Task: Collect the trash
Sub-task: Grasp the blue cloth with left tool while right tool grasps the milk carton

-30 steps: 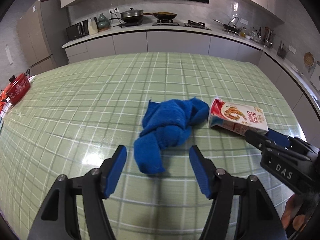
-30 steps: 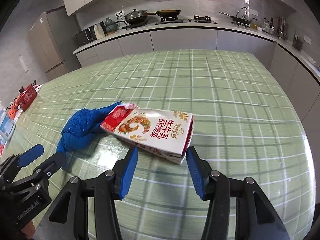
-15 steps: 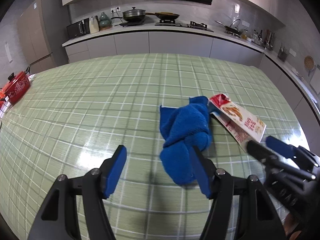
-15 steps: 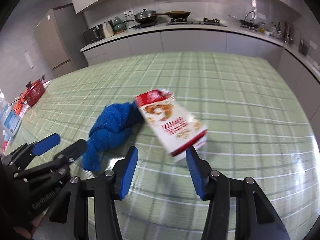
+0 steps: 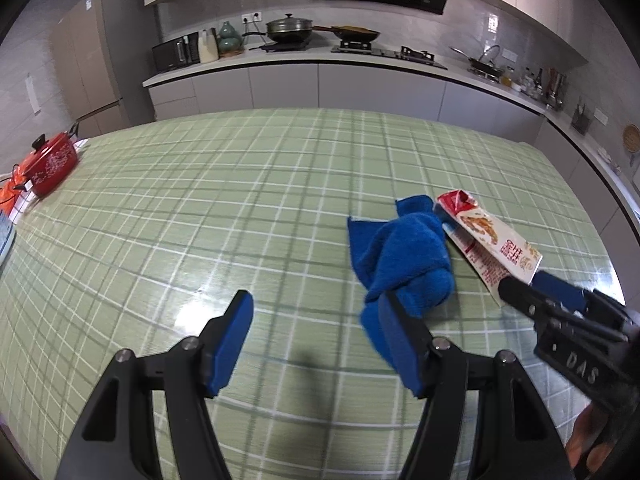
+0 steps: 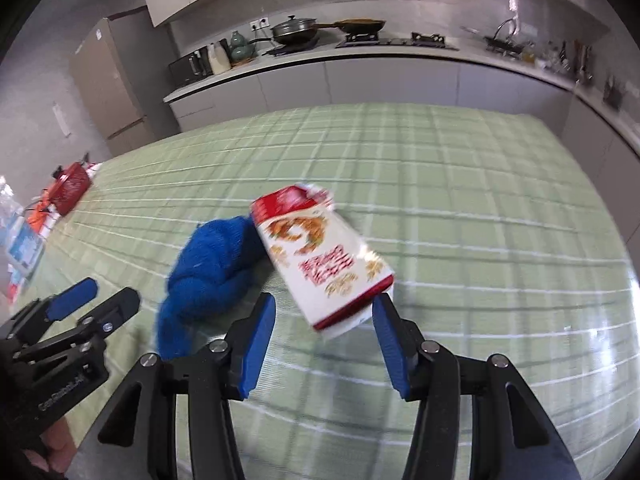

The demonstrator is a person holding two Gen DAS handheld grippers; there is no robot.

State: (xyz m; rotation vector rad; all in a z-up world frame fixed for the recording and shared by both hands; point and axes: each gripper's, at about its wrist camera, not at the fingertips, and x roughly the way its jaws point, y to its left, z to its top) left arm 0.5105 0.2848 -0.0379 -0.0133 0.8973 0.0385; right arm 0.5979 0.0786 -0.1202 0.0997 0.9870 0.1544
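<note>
A red and white milk carton [image 6: 324, 264] lies on the green checked table [image 6: 480, 220], its torn top pointing away. Its near end sits just ahead of the fingertips of my right gripper [image 6: 324, 344], which is open; the pads do not press on it. A crumpled blue cloth [image 6: 216, 268] lies against the carton's left side. My left gripper [image 5: 318, 338] is open and empty. The cloth [image 5: 404, 264] is at its right finger [image 5: 400, 340], partly hidden by it. The left wrist view also shows the carton [image 5: 488, 246] with my right gripper [image 5: 534, 290] at its near end.
A red pot [image 5: 52, 164] and some packets sit at the table's far left edge. A kitchen counter [image 5: 320, 60] with pans and a microwave runs along the back wall. My left gripper [image 6: 96, 304] shows low on the left in the right wrist view.
The carton has swung from lying crosswise to pointing away from my right gripper. In the left wrist view the cloth and carton have slid from centre to right.
</note>
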